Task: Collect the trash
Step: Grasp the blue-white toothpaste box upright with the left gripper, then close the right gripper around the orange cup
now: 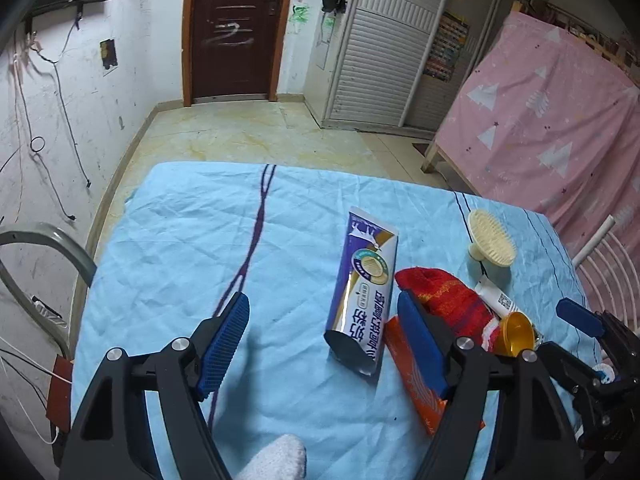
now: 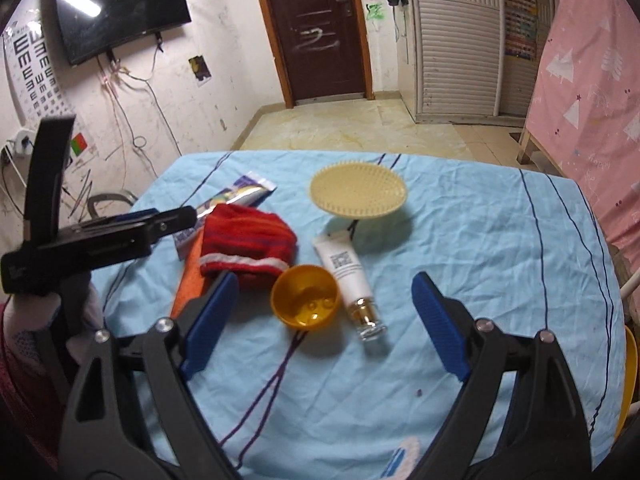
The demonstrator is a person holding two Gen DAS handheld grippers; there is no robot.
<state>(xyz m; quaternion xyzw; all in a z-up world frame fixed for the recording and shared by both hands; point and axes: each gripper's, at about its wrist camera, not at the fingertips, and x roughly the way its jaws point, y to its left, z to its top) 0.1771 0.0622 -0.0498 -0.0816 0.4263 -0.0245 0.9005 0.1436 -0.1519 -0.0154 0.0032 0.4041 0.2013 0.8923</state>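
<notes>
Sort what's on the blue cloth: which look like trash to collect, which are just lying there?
Likely trash: milk-powder pouch; orange wrapper; white tube.

Probably lying about: red cloth; yellow bowl; cream brush.

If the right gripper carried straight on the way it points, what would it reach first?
Probably the orange bowl and white tube lying side by side between the open right gripper fingers; which comes first is unclear.
</notes>
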